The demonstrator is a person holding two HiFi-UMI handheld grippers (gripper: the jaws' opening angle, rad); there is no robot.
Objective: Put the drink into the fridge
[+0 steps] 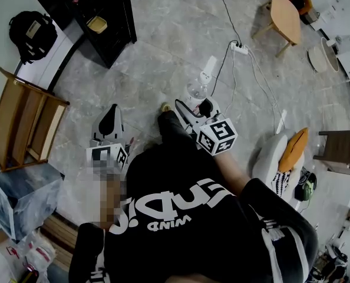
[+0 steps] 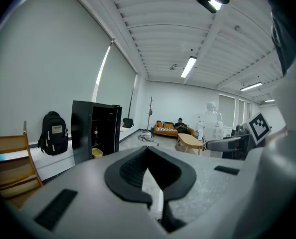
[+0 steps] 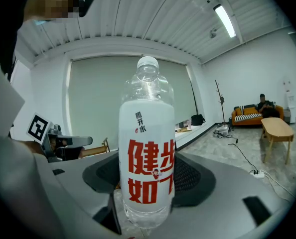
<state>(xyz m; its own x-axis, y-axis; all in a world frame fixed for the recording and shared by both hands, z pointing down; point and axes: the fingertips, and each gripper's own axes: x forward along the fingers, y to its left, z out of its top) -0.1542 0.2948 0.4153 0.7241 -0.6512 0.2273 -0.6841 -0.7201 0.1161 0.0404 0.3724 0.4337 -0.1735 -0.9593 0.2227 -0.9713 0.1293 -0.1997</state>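
Observation:
A clear drink bottle (image 3: 147, 148) with a white label and red characters stands upright between the jaws of my right gripper (image 3: 145, 183), which is shut on its lower body. In the head view the same bottle (image 1: 200, 82) sticks out ahead of the right gripper (image 1: 194, 106) over the grey floor. The black fridge (image 1: 98, 16) stands at the far left with its door open and a yellow item on a low shelf. The fridge (image 2: 95, 131) lies ahead left in the left gripper view. My left gripper (image 2: 157, 195) is shut and holds nothing.
A wooden chair (image 1: 22, 122) stands at the left, with a black backpack (image 1: 30, 34) by the wall beyond it. A power strip (image 1: 240, 48) and cables cross the floor ahead. A small wooden table (image 1: 284, 16) is far right. A clear plastic box (image 1: 19, 196) sits low left.

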